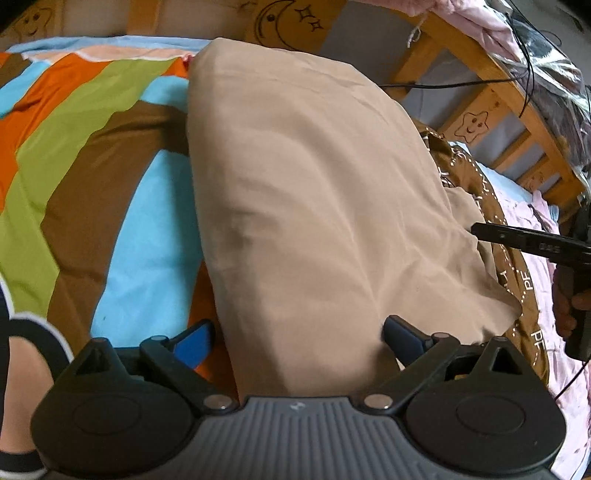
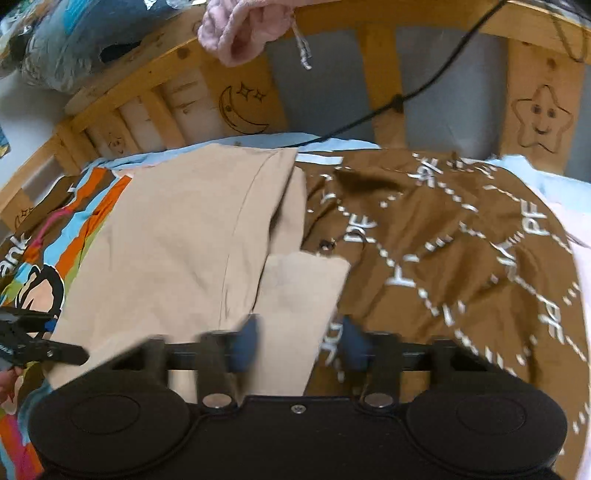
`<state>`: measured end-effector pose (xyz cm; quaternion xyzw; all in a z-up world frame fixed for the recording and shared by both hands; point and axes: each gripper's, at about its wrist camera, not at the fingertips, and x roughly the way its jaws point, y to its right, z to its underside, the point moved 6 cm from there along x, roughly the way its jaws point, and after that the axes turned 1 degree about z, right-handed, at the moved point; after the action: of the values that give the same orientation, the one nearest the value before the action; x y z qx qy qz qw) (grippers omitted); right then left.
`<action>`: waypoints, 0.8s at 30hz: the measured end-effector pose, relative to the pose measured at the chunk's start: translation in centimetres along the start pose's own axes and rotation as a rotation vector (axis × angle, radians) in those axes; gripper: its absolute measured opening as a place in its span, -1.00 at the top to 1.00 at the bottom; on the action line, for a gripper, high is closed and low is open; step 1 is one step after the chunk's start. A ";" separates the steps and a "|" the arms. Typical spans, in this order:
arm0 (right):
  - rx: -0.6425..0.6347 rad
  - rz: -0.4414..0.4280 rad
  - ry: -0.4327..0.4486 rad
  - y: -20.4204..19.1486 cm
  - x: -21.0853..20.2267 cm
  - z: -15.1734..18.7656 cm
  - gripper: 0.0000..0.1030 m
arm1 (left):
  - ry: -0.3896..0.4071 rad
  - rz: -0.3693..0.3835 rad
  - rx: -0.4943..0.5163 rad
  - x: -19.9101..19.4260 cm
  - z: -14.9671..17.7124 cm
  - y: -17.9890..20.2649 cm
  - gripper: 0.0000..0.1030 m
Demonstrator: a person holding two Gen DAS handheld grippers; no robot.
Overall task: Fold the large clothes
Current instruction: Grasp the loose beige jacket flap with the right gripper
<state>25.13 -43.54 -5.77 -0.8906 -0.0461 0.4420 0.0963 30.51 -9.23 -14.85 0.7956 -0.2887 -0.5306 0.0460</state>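
A large beige garment (image 1: pixel 295 192) lies lengthwise on a striped bedsheet (image 1: pixel 74 155). My left gripper (image 1: pixel 299 336) is open, its blue-padded fingers (image 1: pixel 195 341) spread wide on either side of the garment's near end, not pinching it. In the right wrist view the same beige garment (image 2: pixel 177 240) lies folded, with a narrower beige flap (image 2: pixel 299 295) reaching towards the camera. My right gripper (image 2: pixel 301 345) is blurred. Its jaws stand part open over that flap, and a gap shows between the cloth and the right-hand pad.
A brown cloth with white printed letters (image 2: pixel 443 251) lies bunched right of the garment, over a pale pink sheet (image 1: pixel 554 369). A wooden bed rail (image 2: pixel 251 99) with moon and star drawings runs behind, with a black cable (image 2: pixel 399 99) and pink fabric (image 2: pixel 240 29) hanging over it.
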 end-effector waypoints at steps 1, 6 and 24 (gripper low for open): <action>-0.022 -0.001 0.006 -0.3 0.1 -0.2 0.67 | 0.000 0.000 -0.006 -0.1 0.0 -0.2 -0.90; -0.258 -0.060 0.091 -4.3 -1.9 1.3 0.87 | -0.004 -0.005 -0.029 -0.6 0.2 -0.8 -0.88; 0.173 -0.140 -0.084 2.1 1.0 0.8 -0.34 | 0.107 -0.014 -0.082 -1.9 -4.7 -1.9 -0.91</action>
<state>25.07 -45.33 -7.44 -0.8542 -0.0740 0.4735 0.2016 34.85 -7.75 -12.02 0.8223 -0.2583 -0.4989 0.0901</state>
